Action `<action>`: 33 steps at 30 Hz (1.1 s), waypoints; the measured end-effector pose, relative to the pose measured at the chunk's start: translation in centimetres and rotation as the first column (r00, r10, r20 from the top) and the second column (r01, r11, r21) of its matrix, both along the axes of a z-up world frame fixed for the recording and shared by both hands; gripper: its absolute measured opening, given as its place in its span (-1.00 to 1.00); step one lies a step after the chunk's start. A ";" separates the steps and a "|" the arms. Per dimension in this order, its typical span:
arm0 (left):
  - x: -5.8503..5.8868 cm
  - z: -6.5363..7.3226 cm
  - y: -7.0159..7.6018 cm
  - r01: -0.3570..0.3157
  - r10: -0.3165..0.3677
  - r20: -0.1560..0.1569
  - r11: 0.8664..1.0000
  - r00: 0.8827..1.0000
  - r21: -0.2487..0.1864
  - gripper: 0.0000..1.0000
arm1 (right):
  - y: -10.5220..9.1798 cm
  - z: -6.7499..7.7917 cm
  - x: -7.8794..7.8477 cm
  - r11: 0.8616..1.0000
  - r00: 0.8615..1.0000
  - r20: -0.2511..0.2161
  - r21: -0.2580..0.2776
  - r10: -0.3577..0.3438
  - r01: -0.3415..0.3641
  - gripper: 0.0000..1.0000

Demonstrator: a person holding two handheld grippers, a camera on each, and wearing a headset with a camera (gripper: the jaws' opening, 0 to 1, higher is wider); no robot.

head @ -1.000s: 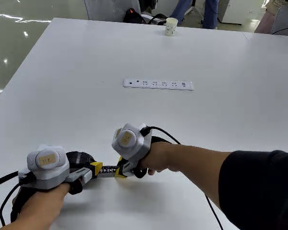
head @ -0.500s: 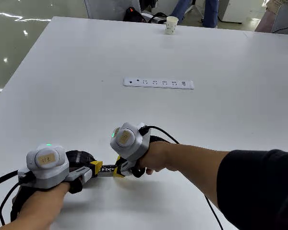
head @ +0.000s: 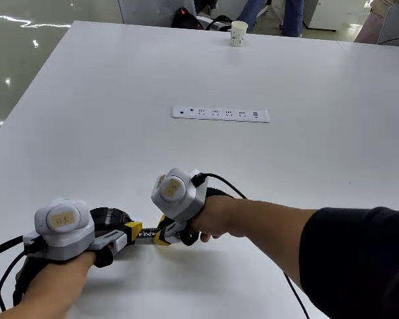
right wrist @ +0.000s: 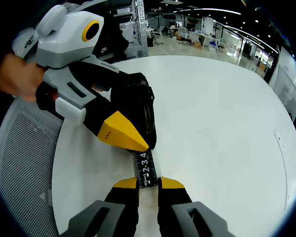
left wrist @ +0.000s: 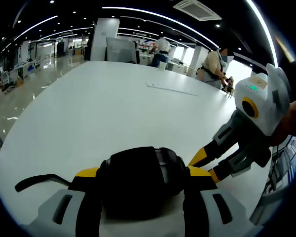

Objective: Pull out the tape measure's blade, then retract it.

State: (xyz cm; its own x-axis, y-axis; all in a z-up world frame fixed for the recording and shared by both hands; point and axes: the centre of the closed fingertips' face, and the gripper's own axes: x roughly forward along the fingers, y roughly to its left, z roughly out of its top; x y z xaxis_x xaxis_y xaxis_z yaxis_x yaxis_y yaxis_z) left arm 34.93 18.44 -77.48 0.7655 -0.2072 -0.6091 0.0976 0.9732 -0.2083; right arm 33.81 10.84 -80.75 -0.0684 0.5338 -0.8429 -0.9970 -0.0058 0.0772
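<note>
Right gripper (right wrist: 149, 185): it is the nearest to the person. Its two yellow tips stand narrow, closed on the free end of the blade (right wrist: 145, 169).
Blade: only a short piece is out of the case. The marks 2, 3 and 4 can be read in the right gripper view. It runs straight from the tips to the mouth of the case, low over the table.
Left gripper (left wrist: 142, 172): its jaws are set wide and hold the black tape measure (right wrist: 138, 106) between them, one jaw on each side of the case.
Where the tape measure is: at the near edge of the white table (head: 186, 73), on the person's left, with the two grippers close together.
Step in hand: I judge that the blade is near its short end of travel. Whether this is the start of the pull or the end of the retract, I cannot tell.
How to do it well: hold the case firm and low, move the right gripper straight along the line of the blade, and do not twist it. On the way back, lead the blade in slowly so the spring does not snap it.
Risk: the thin blade may slip from the tips.
Farther: a white power strip (head: 220, 114) lies in the middle of the table, well apart.
Farthest: a paper cup (head: 237, 33) stands near the far edge.
</note>
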 end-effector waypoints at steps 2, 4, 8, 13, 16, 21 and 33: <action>0.0 0.0 0.0 0.001 -0.001 -0.001 1.000 1.000 -0.001 0.25 | 0.1 0.0 -0.1 1.000 1.000 -0.001 0.001 -0.001 0.001 -0.79; 0.0 0.0 0.0 0.002 -0.002 -0.001 1.000 1.000 -0.001 0.25 | 0.2 0.0 -0.2 1.000 1.000 -0.002 0.003 -0.003 0.003 -0.79; 0.0 0.0 0.0 0.004 -0.004 -0.003 1.000 1.000 -0.001 0.25 | 0.4 0.0 -0.2 1.000 1.000 -0.005 0.006 -0.003 0.003 -0.79; 0.0 -0.1 0.1 0.003 -0.003 -0.003 1.000 1.000 -0.003 0.25 | 0.6 0.1 -0.3 1.000 1.000 -0.010 0.011 -0.011 0.011 -0.79; 0.1 -0.2 0.1 0.004 -0.004 -0.003 1.000 1.000 -0.004 0.25 | 0.8 0.0 -0.3 1.000 1.000 -0.012 0.013 -0.011 0.011 -0.79; 0.2 -0.3 0.2 0.005 -0.005 -0.004 1.000 1.000 -0.005 0.25 | 1.1 0.0 -0.3 1.000 1.000 -0.009 0.019 -0.008 0.008 -0.79; 0.3 -0.5 0.4 0.006 -0.006 -0.005 1.000 1.000 -0.008 0.25 | 1.7 0.1 -0.5 1.000 1.000 -0.007 0.025 -0.006 0.006 -0.79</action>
State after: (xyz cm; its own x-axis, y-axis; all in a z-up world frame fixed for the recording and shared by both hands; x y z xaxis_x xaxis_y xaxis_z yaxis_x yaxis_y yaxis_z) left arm 35.23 18.80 -77.95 0.7609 -0.2165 -0.6116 0.1024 0.9710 -0.2162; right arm 33.27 12.53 -80.62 -0.0713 0.5549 -0.8289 -0.9964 -0.0021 0.0843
